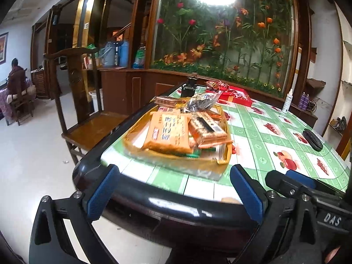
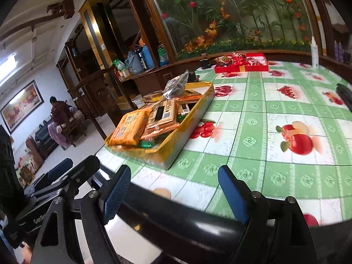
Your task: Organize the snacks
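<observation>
A yellow box [image 1: 182, 165] [image 2: 176, 140] lies near the table's front left edge, heaped with snack packs: an orange pack [image 1: 168, 132] [image 2: 129, 129], a brown biscuit pack [image 1: 206, 127] [image 2: 162, 116] and a clear bag of dark snacks [image 1: 201, 101] [image 2: 176, 85]. My left gripper [image 1: 176, 191] hangs open over the table's dark rim, short of the box, nothing between its blue pads. My right gripper [image 2: 176, 191] is open too, right of the box and nearer than it. The left gripper [image 2: 63, 176] also shows at the lower left of the right wrist view.
The table [image 1: 264, 132] [image 2: 264, 110] wears a green and white fruit-print cloth. A red box [image 1: 233, 98] [image 2: 242, 65] of wrapped sweets stands at the far side, a white spray bottle [image 1: 288, 101] [image 2: 314, 52] and a black case [image 1: 312, 139] to the right. A wooden chair [image 1: 88, 114] stands left; a person [image 1: 16, 79] sits far off.
</observation>
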Available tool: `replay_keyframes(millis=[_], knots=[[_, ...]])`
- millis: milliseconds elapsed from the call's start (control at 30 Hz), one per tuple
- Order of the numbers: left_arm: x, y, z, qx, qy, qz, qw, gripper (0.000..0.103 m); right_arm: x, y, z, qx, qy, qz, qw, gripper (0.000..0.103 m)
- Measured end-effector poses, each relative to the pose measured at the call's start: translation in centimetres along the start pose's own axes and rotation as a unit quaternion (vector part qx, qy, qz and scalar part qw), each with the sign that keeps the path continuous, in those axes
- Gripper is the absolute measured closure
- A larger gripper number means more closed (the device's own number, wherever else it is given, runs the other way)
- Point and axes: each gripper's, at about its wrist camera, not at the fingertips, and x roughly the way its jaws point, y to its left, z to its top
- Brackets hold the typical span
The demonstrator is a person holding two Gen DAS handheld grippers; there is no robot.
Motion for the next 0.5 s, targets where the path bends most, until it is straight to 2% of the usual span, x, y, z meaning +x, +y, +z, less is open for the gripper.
replay_keyframes(millis=[100, 267, 433, 500], knots=[[-0.8, 0.1, -0.5, 0.01, 0.001, 0.013, 0.9999, 0.0, -1.2, 0.9, -0.9, -0.019, -0.007, -0.01, 1.0, 0.013], [0.2, -0.2, -1.4, 0.036, 0.026, 0.084, 0.9955, 0.0, -2.1, 0.6, -1.3, -0.029, -0.016, -0.039, 0.999, 0.011], [1.0, 1.0, -1.6, 0.018, 0.04, 0.081, 0.9958, 0.0, -1.6, -0.3, -0.9, -0.016, -0.019, -0.055, 0.998, 0.011], [1.0, 1.2, -1.4, 0.021, 0.04, 0.091, 0.9948, 0.0, -1.3, 0.0, -0.9, -0.018, -0.014, -0.058, 0.998, 0.011]])
